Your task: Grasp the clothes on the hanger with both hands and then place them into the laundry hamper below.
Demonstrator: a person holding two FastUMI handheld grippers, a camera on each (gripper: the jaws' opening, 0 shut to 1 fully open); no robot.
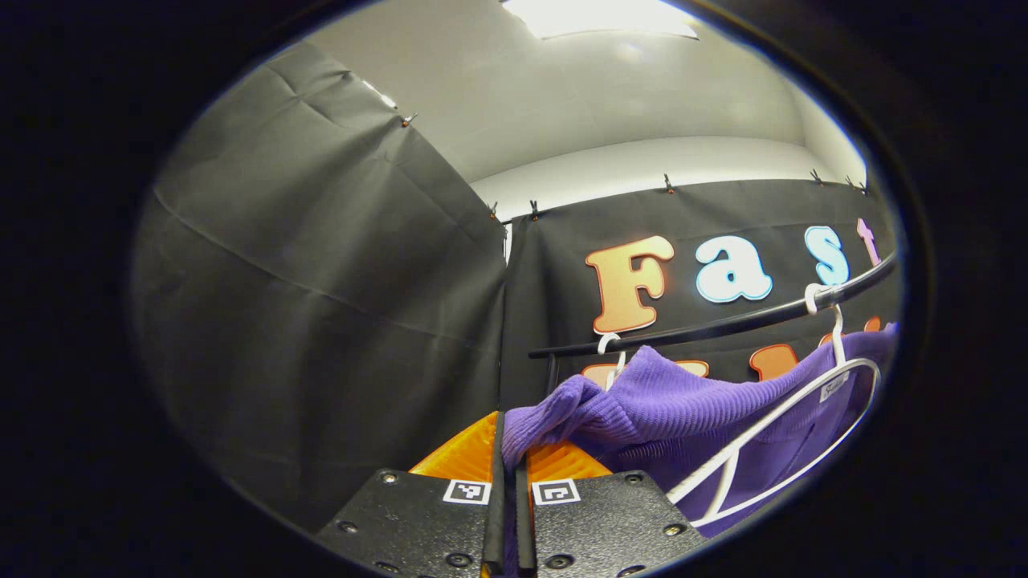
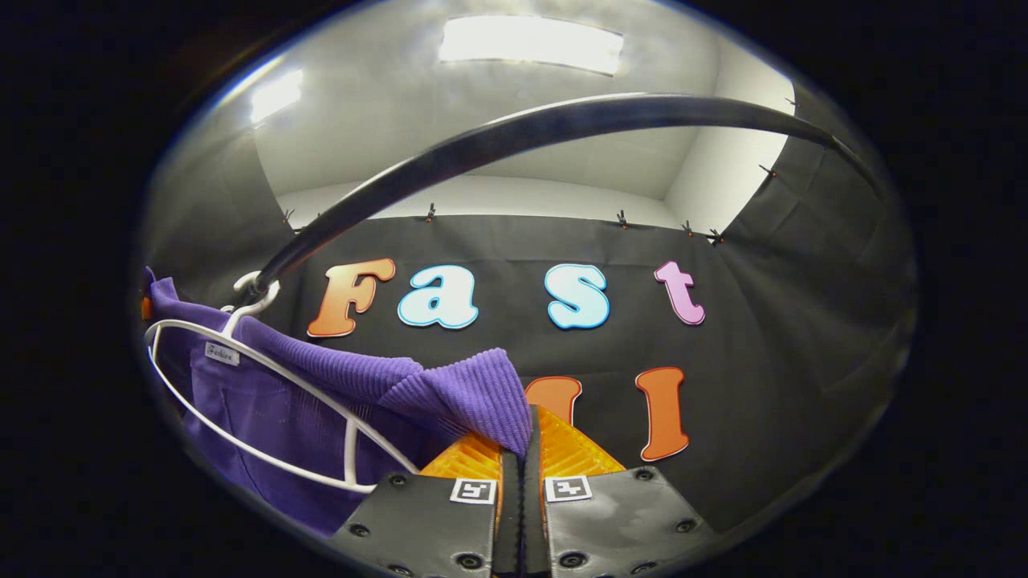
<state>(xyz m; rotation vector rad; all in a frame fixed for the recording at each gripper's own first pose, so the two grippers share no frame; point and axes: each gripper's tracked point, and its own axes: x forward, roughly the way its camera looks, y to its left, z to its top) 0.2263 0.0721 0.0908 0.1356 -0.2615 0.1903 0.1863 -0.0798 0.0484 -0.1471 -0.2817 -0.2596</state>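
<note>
step: grasp done on both sides, garment not yet off the hanger; hamper drop not started.
left tongs [image 1: 508,449]: clamped on a fold of the purple sweater [image 1: 683,401], fingers nearly together, knit pinched between them.
right tongs [image 2: 522,449]: clamped on the opposite end of the sweater [image 2: 450,385], ribbed edge bunched at the fingertips.
sweater location: hanging under the black rail [image 1: 723,321], draped over a white hanger [image 1: 771,433]; in right gripper view the same hanger [image 2: 265,417] sits left of the tongs, hook looped over the rail [image 2: 522,132].
second hanger: another white hook [image 1: 608,343] on the rail just behind the left-hand fold; cannot tell what hangs on it.
long axis: sweater stretched roughly along the rail, one end in each tongs; ends pulled up and outward, body sagging down between them over the hanger.
facing: hanger plane seen obliquely from both sides; garment front or back cannot be told.
next move (judgement): lift or slide the knit clear of the hanger shoulders, both tongs together, then lower into the hamper.
needs: even pull from both sides so the hanger stays on the rail and the neck opening clears the hook.
risk (judgement): ribbed knit likely to snag on the hanger arm; a lopsided pull could drag the hanger off the rail.
hamper: position cannot be told from these views.
</note>
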